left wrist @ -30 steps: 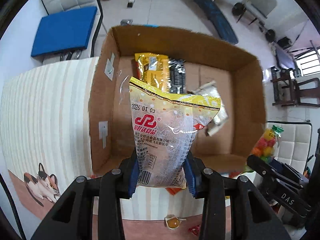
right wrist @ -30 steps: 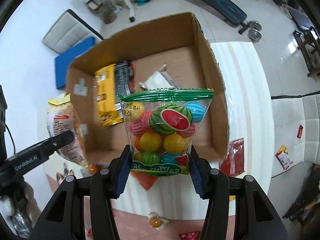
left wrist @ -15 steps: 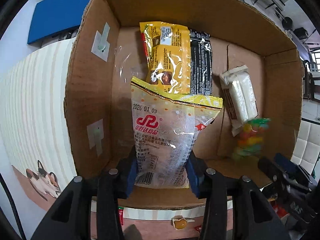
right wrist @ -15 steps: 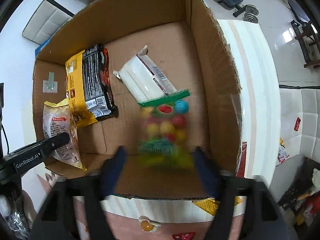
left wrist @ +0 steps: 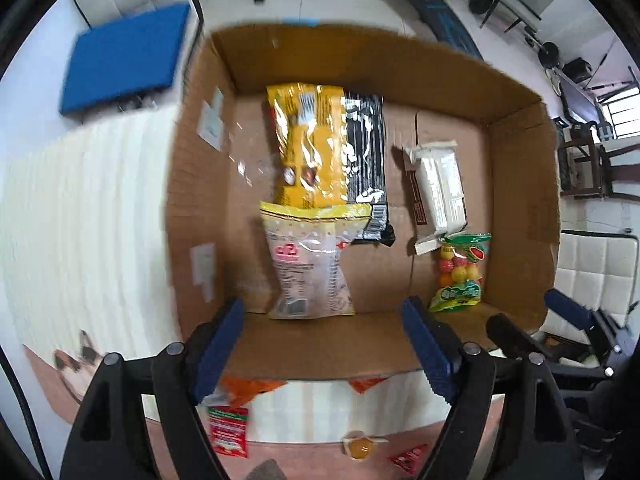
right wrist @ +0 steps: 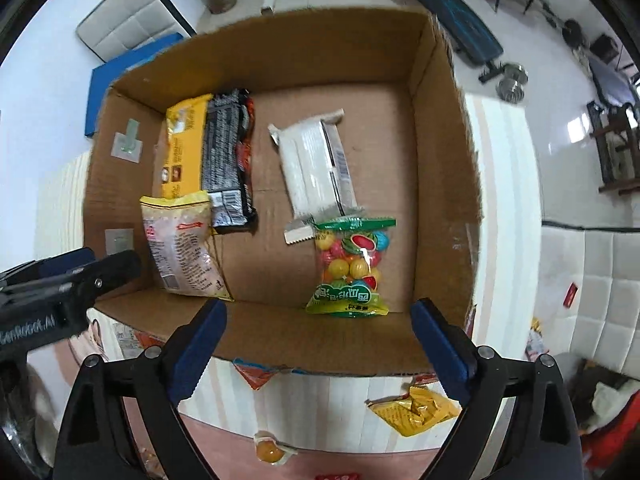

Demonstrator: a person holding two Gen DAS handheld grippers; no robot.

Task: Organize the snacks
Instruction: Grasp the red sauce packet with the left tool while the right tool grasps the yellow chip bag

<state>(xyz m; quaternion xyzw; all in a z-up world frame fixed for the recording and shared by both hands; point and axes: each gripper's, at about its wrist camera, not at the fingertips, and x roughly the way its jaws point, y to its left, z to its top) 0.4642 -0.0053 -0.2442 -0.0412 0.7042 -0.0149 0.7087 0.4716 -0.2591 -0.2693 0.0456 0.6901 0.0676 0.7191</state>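
White tiled floor [right wrist: 500, 32]; blue cushion [left wrist: 124, 58]; weight bench [right wrist: 452, 8]

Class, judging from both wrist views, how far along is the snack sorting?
Done: five packs lie in the cardboard box, including the clear yellow-topped bag and the candy-ball bag. In hand: nothing; the left tongs and right tongs have just been opening, with nothing between them. Left: the yellow packet, jelly cup and red packets outside.
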